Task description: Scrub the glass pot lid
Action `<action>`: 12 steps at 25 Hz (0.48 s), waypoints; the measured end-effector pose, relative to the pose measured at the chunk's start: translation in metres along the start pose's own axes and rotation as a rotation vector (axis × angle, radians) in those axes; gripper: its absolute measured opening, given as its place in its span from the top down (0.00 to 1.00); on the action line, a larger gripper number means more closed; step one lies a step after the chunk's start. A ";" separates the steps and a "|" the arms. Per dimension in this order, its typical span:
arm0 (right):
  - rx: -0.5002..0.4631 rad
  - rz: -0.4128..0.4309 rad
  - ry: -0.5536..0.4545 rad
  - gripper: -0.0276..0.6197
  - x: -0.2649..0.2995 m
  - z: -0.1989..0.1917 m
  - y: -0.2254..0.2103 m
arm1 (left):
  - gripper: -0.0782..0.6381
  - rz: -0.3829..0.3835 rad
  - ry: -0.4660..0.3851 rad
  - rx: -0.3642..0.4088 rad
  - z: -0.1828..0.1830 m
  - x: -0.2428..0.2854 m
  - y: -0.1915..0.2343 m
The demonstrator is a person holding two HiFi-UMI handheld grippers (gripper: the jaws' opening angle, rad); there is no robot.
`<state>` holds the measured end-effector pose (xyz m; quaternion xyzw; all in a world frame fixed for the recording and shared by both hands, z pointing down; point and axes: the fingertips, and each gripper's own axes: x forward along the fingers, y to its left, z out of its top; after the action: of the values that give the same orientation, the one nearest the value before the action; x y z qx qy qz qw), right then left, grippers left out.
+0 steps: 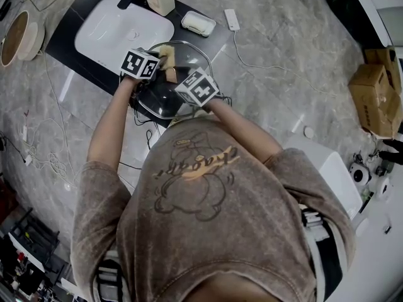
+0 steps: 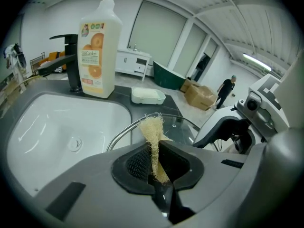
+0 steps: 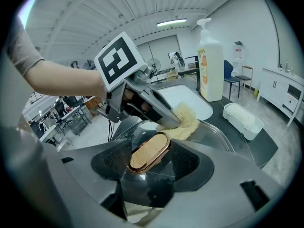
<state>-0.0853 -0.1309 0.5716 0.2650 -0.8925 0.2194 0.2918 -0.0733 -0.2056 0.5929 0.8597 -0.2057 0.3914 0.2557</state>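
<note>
The glass pot lid [image 1: 157,102] is held tilted over the dark counter beside the sink. My right gripper [image 3: 148,156] is shut on the lid's oval wood-topped knob [image 3: 149,151], which fills the space between its jaws. My left gripper [image 2: 156,161] is shut on a tan loofah scrubber [image 2: 153,136]. In the right gripper view the loofah [image 3: 186,122] lies pressed against the lid's glass [image 3: 223,139] just beyond the knob. From the head view both grippers sit close together over the lid, the left one [image 1: 160,60] at the far side and the right one [image 1: 181,80] nearer me.
A white sink basin [image 1: 116,33] lies left of the lid, with a black faucet [image 2: 69,63] and an orange-labelled soap bottle [image 2: 97,56] behind it. A white soap dish [image 1: 198,22] sits on the counter's far corner. Cables and cardboard boxes [image 1: 378,93] are on the floor.
</note>
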 end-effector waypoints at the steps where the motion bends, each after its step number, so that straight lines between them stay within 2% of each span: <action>1: 0.000 0.002 0.001 0.56 0.000 0.001 0.000 | 0.82 0.005 -0.001 -0.006 -0.002 -0.002 0.002; 12: -0.002 0.028 0.015 0.55 -0.002 0.001 0.000 | 0.83 0.059 -0.008 -0.068 -0.034 -0.027 0.006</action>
<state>-0.0845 -0.1303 0.5700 0.2505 -0.8941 0.2246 0.2955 -0.1130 -0.1855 0.5927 0.8456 -0.2454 0.3882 0.2722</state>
